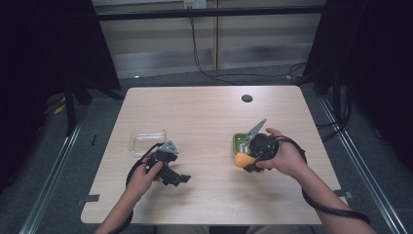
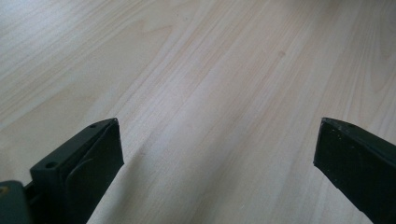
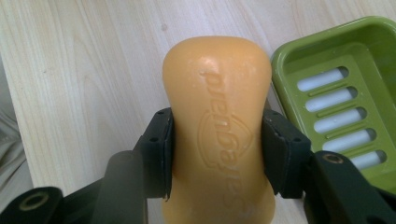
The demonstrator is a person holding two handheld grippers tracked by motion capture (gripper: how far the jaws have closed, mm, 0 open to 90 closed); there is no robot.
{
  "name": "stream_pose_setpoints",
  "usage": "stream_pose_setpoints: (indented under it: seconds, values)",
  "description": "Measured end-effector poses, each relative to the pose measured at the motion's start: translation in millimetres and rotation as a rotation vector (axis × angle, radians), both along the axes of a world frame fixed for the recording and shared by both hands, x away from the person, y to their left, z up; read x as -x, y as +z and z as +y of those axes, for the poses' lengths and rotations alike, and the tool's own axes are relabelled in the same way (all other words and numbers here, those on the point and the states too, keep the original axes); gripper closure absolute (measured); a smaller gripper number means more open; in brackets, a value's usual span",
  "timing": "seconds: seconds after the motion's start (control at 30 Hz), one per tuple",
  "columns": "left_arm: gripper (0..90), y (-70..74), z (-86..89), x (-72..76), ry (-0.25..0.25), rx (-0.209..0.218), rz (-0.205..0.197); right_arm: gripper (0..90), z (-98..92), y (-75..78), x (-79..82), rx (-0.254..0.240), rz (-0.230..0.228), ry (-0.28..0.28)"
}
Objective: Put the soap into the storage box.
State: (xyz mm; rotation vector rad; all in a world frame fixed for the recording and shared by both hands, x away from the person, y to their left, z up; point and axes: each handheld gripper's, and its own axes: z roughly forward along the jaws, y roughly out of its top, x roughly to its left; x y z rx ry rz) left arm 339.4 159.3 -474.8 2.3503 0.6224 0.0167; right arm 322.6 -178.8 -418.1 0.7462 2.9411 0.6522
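Currently catalogued:
Item: orange soap bar (image 3: 218, 126), held above table (image 1: 204, 112), beside green soap dish (image 3: 345, 98).
Handling: probably firm, light, slippery; grip waist.
Right gripper (image 3: 217, 154): clamped on soap.
Left gripper (image 2: 215, 154): wide, empty.

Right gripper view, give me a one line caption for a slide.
Right gripper clamps an orange soap bar above the wooden table, beside a green slotted soap dish.
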Motion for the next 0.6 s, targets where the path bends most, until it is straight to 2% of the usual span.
stream_pose_setpoints:
  seconds: [0.37, 0.4, 0.6]
  values:
    - [1.0, -0.1, 0.6, -0.3, 0.001, -0.009, 0.002, 49.7, -4.9, 4.9, -8.2, 0.007, 0.011, -0.014]
    - [1.0, -0.1, 0.7, -0.3, 0.000, -0.008, 0.003, 49.7, -4.8, 6.3, -8.8, 0.014, 0.021, -0.029]
    - [1.0, -0.9, 0.5, -0.3, 0.001, -0.001, 0.006, 49.7, -6.0, 7.8, -14.2, 0.014, 0.011, -0.021]
